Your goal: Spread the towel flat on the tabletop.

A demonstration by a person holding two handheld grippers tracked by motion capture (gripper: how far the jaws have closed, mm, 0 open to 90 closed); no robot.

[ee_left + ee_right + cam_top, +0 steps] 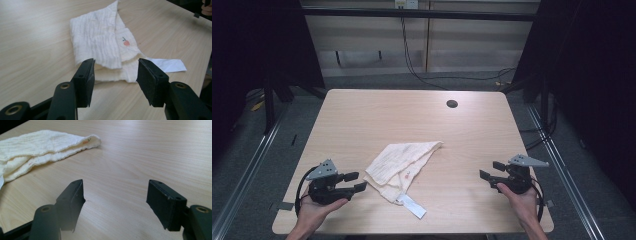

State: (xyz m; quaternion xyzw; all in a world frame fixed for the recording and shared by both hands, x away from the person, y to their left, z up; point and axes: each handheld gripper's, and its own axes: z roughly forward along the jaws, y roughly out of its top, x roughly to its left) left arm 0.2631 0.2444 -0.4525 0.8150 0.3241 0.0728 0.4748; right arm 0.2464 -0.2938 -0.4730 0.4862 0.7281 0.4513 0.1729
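We find a cream cloth (398, 165) lying folded into a rough triangle on the wooden table (362, 115), toward the near edge and nearer the left side, with a white care label (413, 205) trailing from its near corner. The left gripper (357, 182) sits just beside the cloth's near-left edge, jaws spread and empty; in the left gripper view the folded corner lies directly ahead between them. The right gripper (490, 170) stands well apart to the right, jaws likewise spread with nothing between them. We judge the cloth light, soft and limp, with a crinkled weave offering fair friction; layers may separate when lifted. We recommend pinching a corner or a hem edge through all layers, not the flimsy label.
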